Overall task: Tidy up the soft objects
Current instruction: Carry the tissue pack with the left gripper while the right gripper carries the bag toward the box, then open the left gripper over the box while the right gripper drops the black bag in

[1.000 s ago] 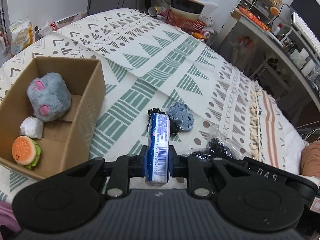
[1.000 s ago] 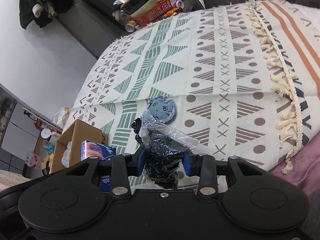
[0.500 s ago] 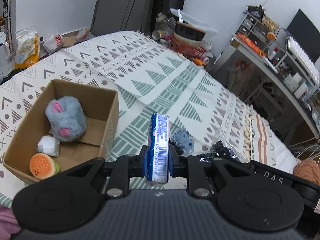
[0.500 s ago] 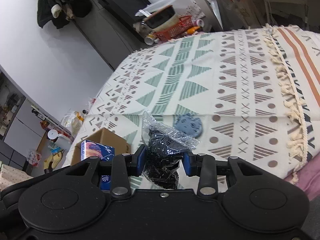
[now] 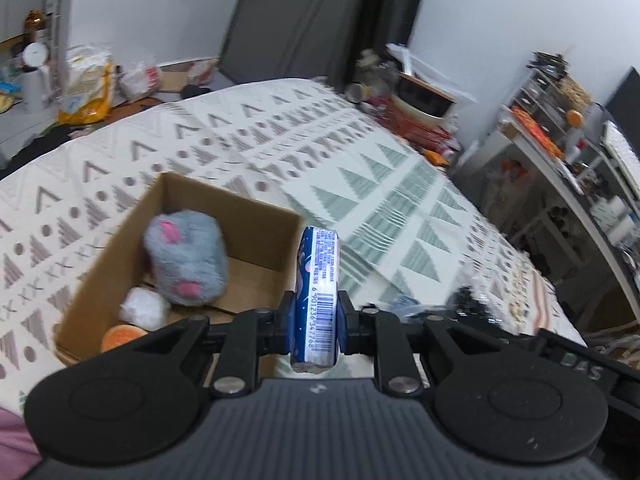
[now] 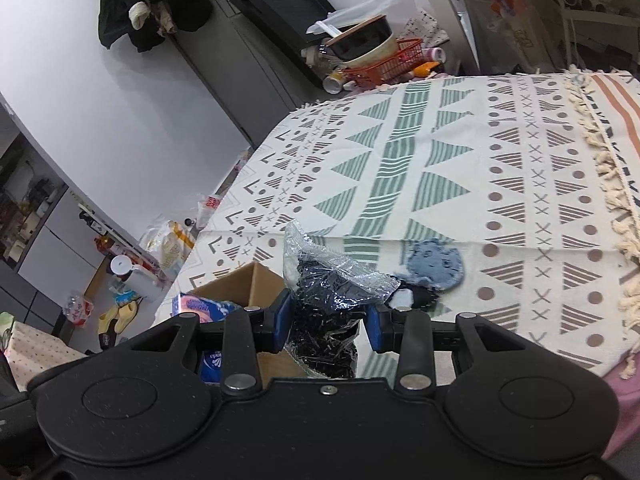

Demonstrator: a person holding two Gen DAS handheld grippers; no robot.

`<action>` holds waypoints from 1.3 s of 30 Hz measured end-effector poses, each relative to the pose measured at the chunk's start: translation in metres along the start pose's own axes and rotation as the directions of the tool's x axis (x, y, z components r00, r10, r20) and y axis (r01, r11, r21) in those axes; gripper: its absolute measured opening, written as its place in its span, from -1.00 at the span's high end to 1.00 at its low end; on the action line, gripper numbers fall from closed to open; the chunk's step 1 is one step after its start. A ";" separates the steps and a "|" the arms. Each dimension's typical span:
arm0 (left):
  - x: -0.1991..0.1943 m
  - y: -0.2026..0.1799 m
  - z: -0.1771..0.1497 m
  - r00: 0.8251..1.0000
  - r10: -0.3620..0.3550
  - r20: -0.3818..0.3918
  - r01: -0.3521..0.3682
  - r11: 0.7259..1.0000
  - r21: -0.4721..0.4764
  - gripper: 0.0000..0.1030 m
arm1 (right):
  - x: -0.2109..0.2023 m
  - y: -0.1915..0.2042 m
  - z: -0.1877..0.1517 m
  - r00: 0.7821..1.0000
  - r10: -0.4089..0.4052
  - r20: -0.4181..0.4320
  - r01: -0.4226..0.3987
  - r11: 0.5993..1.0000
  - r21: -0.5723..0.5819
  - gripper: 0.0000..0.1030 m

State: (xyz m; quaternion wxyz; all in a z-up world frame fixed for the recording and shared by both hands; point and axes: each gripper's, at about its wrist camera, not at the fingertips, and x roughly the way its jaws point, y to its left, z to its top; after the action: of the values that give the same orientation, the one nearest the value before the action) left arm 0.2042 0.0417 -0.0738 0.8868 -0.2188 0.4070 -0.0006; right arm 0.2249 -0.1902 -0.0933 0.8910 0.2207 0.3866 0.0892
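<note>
Left wrist view has the left claw point(image 5: 316, 320) pinching a blue tissue pack point(image 5: 318, 280) edge-on, barcode side facing the camera, with the pack sticking out past the fingertips. It hangs just off the near right corner of the cardboard box point(image 5: 264, 220), which sits on the patterned bedspread point(image 5: 360, 168). Inside the box there's a grey plush mouse point(image 5: 186, 258) toward the middle, a white crumpled ball point(image 5: 144, 310) just in front of it, and an orange burger toy point(image 5: 120, 334) at the near wall, mostly hidden behind the claw body.

Right wrist view: the right claw point(image 6: 326, 328) is clamped on a clear plastic bag of black stuff point(image 6: 328, 300), the bag's crinkly top poking up above the fingers. That one is up in the air to the right of the box. A round blue-grey pad point(image 6: 436, 266) lies flat on the bedspread, further right of the box, just past the bag.
</note>
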 end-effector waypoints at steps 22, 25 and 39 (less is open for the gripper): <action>0.038 0.051 0.012 0.995 0.040 -0.097 -0.052 0.991 -0.126 0.47 | 0.054 0.053 0.005 0.996 0.076 -0.047 -0.076 0.997 -0.012 0.28; 0.037 0.054 0.014 0.995 0.040 -0.087 -0.053 0.987 -0.154 0.41 | 0.059 0.059 0.007 0.996 0.082 -0.048 -0.083 0.996 -0.021 0.28; 0.037 0.071 0.022 0.993 0.090 -0.083 -0.107 0.966 -0.235 0.17 | 0.077 0.070 0.014 0.991 0.115 -0.063 -0.116 0.993 -0.012 -0.09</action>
State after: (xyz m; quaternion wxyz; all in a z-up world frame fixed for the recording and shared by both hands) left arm 0.2329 0.1075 -0.1154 0.8378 -0.3036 0.4459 0.0846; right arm 0.2886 -0.1068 -0.1026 0.8736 0.2331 0.3999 0.1505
